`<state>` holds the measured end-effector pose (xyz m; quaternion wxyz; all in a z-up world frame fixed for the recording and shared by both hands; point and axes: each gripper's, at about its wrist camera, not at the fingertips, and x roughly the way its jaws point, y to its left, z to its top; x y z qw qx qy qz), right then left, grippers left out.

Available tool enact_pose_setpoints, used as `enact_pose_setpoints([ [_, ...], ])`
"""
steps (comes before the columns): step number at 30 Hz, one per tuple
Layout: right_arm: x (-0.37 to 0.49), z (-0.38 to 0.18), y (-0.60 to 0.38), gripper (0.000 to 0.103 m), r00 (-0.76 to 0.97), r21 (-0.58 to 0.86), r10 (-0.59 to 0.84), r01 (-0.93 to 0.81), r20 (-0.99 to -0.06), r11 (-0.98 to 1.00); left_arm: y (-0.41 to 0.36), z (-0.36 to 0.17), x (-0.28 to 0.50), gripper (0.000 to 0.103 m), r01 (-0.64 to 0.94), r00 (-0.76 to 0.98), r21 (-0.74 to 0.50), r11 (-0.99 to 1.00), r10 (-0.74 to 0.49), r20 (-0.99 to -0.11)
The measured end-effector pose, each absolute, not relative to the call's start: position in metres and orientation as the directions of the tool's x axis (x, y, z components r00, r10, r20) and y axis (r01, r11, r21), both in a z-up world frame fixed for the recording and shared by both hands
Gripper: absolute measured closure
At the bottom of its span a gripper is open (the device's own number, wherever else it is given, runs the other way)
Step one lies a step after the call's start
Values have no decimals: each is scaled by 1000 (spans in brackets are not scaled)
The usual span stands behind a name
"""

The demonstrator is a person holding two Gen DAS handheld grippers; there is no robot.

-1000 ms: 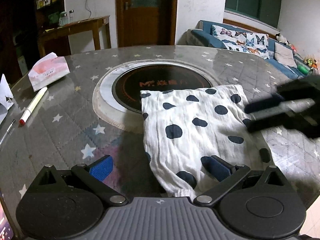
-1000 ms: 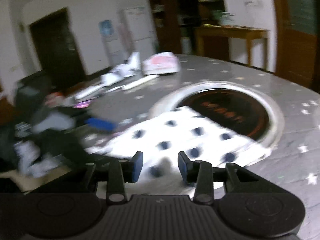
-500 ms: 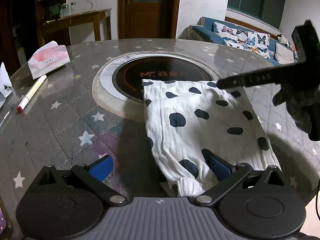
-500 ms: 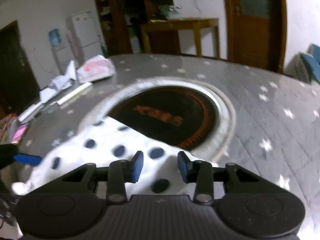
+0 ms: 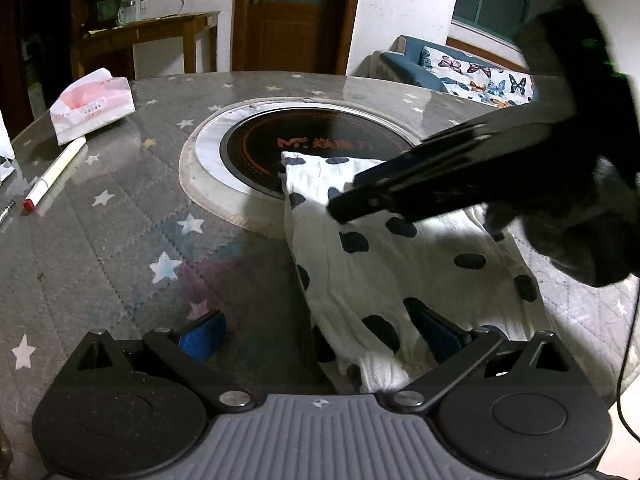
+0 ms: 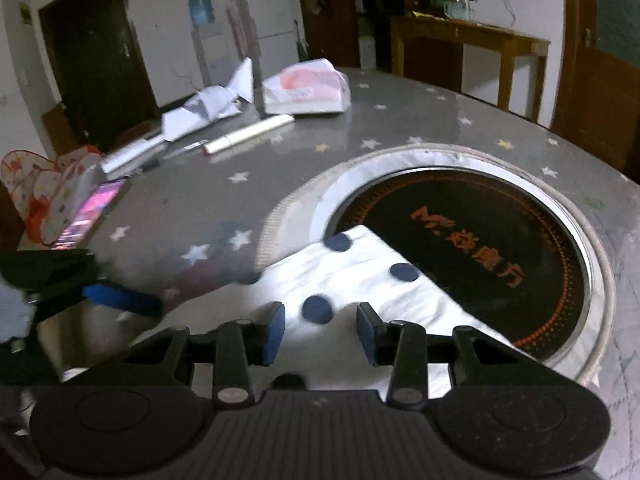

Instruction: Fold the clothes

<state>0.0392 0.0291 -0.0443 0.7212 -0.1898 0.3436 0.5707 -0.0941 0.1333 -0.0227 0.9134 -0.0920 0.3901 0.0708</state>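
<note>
Table: a round grey table (image 5: 100, 248) with a glossy quilted cover printed with pale stars is seen in both views.
Cooktop: a round black glass induction plate (image 6: 472, 256) with orange lettering and a pale metal ring is set flush in the table's middle.
Garment: a white ribbed cotton garment with dark navy dots (image 5: 400, 264) is laid flat and folded into a long rectangle; its far corner overlaps the black plate and its near end, a gathered cuff-like hem, lies close to the left gripper. The long axis is seen to run from the plate toward the table edge, in the left wrist view slanting slightly rightward as it nears the camera.
Right gripper: the black right gripper with blue pads (image 6: 321, 334) is held low over the garment's far part, its fingers parted by a moderate gap with dotted cloth visible between them; nothing is gripped. In the left wrist view it is seen reaching in from the right, above the cloth.
Left gripper: the black left gripper with blue pads (image 5: 320, 338) is spread wide, one pad over bare table, the other over the garment's near end; no cloth is pinched.
Tissue pack: a soft white-and-pink plastic tissue pack (image 5: 93, 105) is set far left.
Pen: a slim cream marker with a red cap (image 5: 54, 174) is laid beside the pack.
</note>
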Motion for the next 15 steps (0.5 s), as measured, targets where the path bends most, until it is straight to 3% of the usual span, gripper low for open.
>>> enact_pose_setpoints([
  [15, 77, -54, 52, 63, 221, 95, 658, -908, -720, 408, 136, -24, -93, 0, -154, 683, -115, 981, 22, -730],
])
